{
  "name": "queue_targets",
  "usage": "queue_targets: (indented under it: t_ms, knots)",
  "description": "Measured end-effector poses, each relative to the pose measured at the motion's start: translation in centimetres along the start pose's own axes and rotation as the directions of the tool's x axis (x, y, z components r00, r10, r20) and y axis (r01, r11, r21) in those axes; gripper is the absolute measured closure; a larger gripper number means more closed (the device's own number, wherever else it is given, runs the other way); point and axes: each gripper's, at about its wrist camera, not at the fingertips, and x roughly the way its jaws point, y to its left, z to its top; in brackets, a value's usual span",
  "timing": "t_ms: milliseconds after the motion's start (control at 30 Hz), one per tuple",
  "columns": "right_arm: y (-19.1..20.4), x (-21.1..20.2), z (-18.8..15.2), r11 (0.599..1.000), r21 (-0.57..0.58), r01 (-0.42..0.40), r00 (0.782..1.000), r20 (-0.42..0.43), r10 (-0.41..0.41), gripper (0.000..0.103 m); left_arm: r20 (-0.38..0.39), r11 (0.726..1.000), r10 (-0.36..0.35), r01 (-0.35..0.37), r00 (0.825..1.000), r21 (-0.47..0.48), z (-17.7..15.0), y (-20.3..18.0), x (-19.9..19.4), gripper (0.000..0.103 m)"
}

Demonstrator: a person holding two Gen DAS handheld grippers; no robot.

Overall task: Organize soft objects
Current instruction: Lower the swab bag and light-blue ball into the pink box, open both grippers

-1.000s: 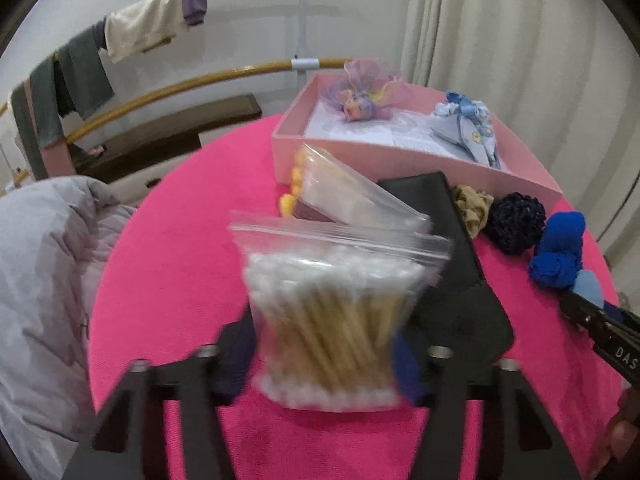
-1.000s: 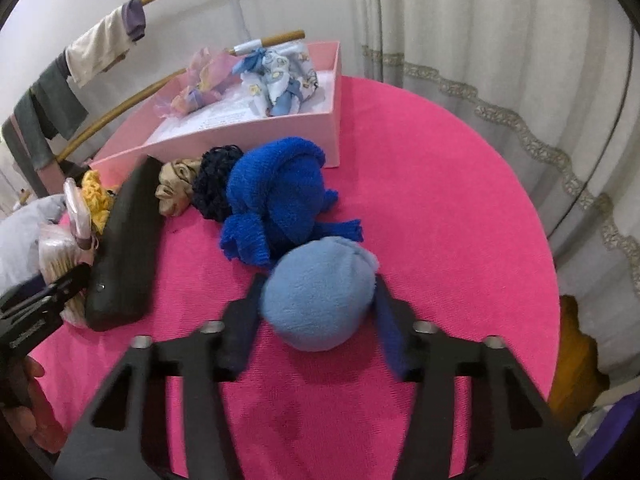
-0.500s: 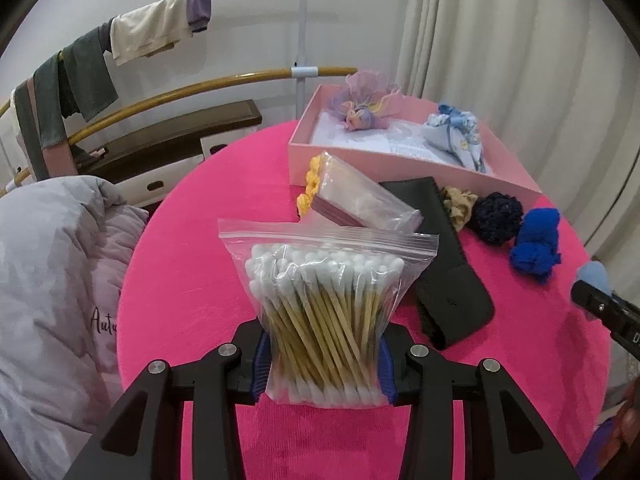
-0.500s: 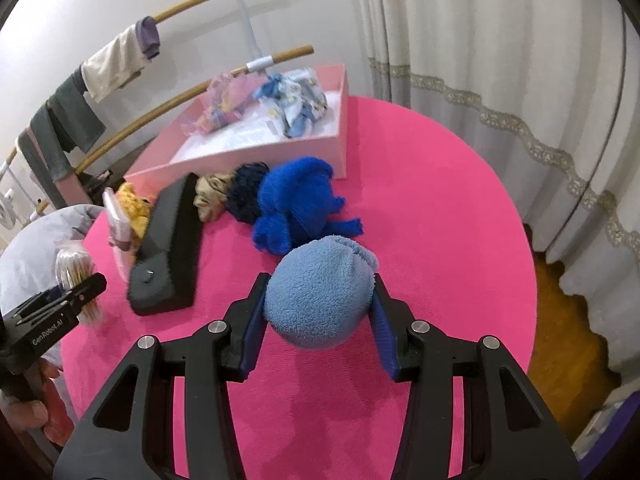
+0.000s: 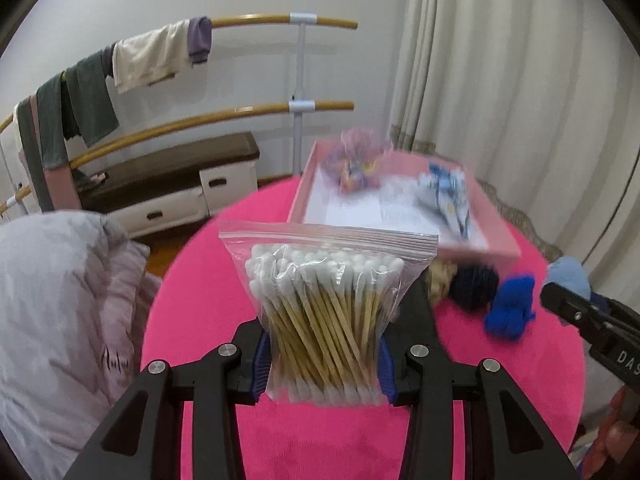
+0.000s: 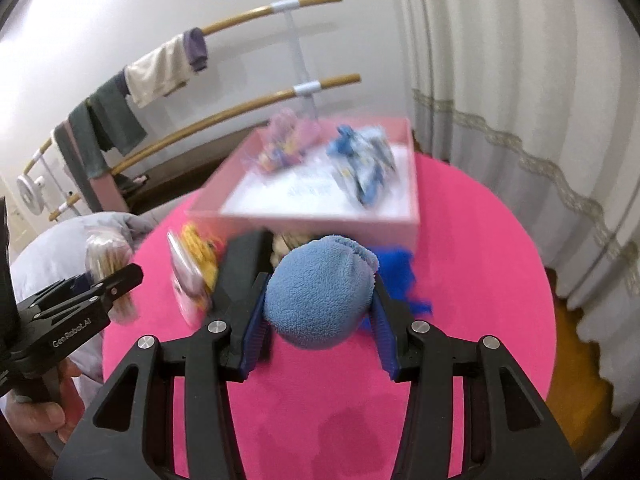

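My left gripper (image 5: 324, 356), raised over the pink table (image 5: 192, 280), grasps a bag of cotton swabs (image 5: 326, 312); my right gripper (image 6: 320, 320) grasps a light-blue fleece ball (image 6: 320, 292) before the pink box (image 6: 320, 224).

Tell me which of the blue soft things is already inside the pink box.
The blue-and-white patterned fabric bundle lies inside the pink box. The royal-blue knit piece sits on the table outside, and the light-blue fleece ball is in the right gripper.

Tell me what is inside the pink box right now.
Inside the pink box lie a pastel purple-pink bundle and a blue-and-white bundle on white paper. Motion blur hides detail, and the near wall covers the floor just behind it.
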Motion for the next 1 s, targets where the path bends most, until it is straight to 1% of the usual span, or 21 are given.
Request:
queue_targets:
  t_ms: [100, 167, 300, 367, 500, 700, 900, 1000]
  knots:
    - [0.7, 0.9, 2.6, 1.000, -0.025, -0.019, 1.000, 0.020, 0.020, 0.059, 0.038, 1.000, 0.015, -0.015, 0.999, 0.002, 2.5, 0.1, 0.2, 0.063]
    - [0.9, 1.7, 4.3, 0.999, -0.032, -0.032, 0.999, 0.025, 0.032, 0.059, 0.048, 1.000, 0.016, -0.016, 0.999, -0.009, 4.3, 0.3, 1.0, 0.063]
    - [1.0, 3.9, 8.1, 0.998, -0.044, -0.043, 0.999, 0.029, 0.044, 0.059, 0.052, 1.000, 0.010, -0.009, 0.999, -0.021, 7.3, 0.2, 3.1, 0.063]
    - [0.9, 4.9, 9.1, 0.998, -0.054, -0.037, 0.999, 0.026, 0.039, 0.059, 0.048, 1.000, 0.014, -0.013, 0.999, -0.017, 8.6, -0.2, 4.5, 0.063]
    - [1.1, 8.3, 11.9, 0.997, -0.078, -0.029, 1.000, -0.004, 0.029, 0.059, 0.023, 1.000, -0.001, 0.001, 1.000, -0.029, 10.8, -0.5, 7.5, 0.063]
    - [1.1, 13.4, 14.2, 0.994, -0.101, -0.031, 0.997, -0.066, 0.024, 0.059, -0.034, 0.999, -0.032, 0.031, 0.999, -0.036, 13.9, -1.2, 12.2, 0.063]
    - [0.9, 18.1, 14.9, 0.991, -0.134, -0.020, 0.991, -0.132, 0.002, 0.058, -0.094, 0.998, -0.046, 0.043, 0.995, -0.036, 16.2, -1.8, 17.0, 0.063]
    - [0.9, 19.7, 15.1, 0.989, -0.150, -0.014, 0.988, -0.153, -0.009, 0.057, -0.123, 0.999, -0.043, 0.039, 0.992, -0.032, 17.4, -2.0, 19.8, 0.062]
